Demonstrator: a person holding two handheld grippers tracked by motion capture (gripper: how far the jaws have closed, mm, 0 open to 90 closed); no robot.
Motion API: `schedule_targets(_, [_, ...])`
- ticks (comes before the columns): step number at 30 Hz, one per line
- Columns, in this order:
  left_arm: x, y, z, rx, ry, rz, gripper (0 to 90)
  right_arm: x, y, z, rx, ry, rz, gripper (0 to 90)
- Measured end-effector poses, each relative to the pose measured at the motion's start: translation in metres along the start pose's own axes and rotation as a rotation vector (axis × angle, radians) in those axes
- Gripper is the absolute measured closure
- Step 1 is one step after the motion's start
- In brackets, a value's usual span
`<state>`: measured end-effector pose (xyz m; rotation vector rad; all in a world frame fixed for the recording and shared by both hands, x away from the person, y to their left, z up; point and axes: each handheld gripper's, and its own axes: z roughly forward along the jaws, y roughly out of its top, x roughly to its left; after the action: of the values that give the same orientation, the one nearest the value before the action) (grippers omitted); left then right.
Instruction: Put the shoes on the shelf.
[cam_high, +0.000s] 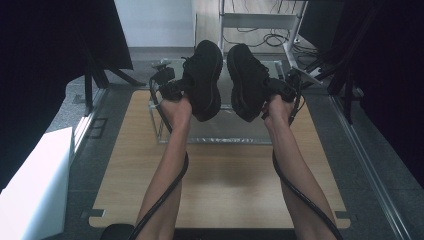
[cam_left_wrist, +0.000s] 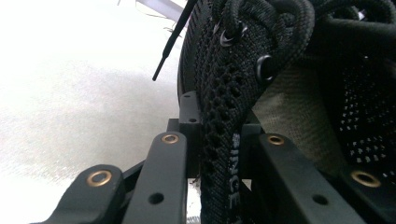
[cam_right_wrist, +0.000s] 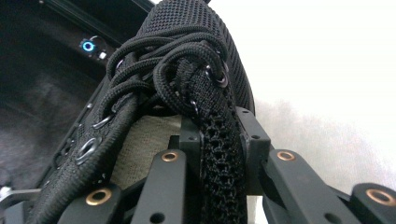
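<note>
The left gripper (cam_high: 176, 89) is clamped on the mesh side wall of the left shoe (cam_high: 204, 80), its jaws nearly closed with the fabric pinched between them. That shoe is held in the air, toe up, above the far edge of the table (cam_high: 220, 185). Just beside it, not quite touching, the right shoe (cam_high: 247, 81) hangs at the same height. The right gripper (cam_high: 281, 89) grips it likewise, jaws pressed tight on the mesh collar beside the laces (cam_right_wrist: 154, 77).

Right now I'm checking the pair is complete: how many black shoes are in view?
2. The left shoe is held up by the left gripper, the right shoe by the right gripper, side by side above the clear box.
</note>
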<state>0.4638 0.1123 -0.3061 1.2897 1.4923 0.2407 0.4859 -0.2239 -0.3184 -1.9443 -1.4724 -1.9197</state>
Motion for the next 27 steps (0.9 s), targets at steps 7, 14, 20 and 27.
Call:
schedule_targets(7, [-0.004,0.006,0.015,0.025,0.064,0.029,78.1,0.000,0.006,0.014,0.000,-0.078,-0.049,76.0])
schedule_targets(14, [-0.007,0.015,0.029,0.048,0.127,0.057,77.5,0.002,0.011,0.029,-0.007,-0.140,-0.090,75.7])
schedule_targets(20, [-0.010,0.019,0.036,0.075,0.147,0.075,75.3,0.005,0.014,0.040,-0.003,-0.191,-0.126,74.5])
schedule_targets(27, [-0.016,0.017,0.043,0.098,0.180,0.120,69.1,0.009,0.008,0.048,0.010,-0.238,-0.191,70.4])
